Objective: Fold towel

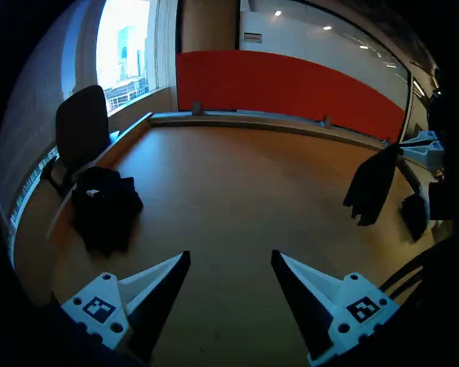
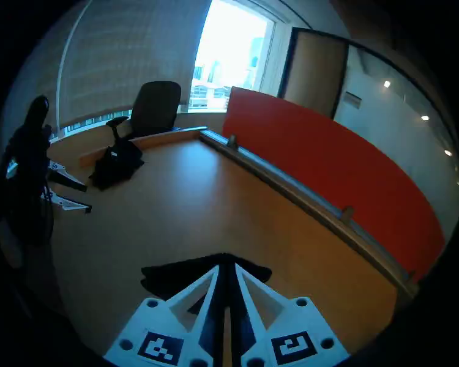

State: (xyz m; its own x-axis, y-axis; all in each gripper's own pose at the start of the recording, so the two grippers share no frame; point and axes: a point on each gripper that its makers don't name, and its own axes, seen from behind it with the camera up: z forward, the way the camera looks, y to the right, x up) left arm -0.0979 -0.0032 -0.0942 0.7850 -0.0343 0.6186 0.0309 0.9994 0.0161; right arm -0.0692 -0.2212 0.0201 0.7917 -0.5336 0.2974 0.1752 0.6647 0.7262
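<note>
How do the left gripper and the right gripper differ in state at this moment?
The left gripper is open, its fingers spread wide; the right gripper is shut. The left gripper holds nothing above the table; the right gripper pinches a dark towel. Both have white fingers with square black-and-white markers.

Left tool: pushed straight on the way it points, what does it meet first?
Likely the bare wooden tabletop, between the black bundle and the hanging dark towel; farther on, the red partition. Depth is unclear.
</note>
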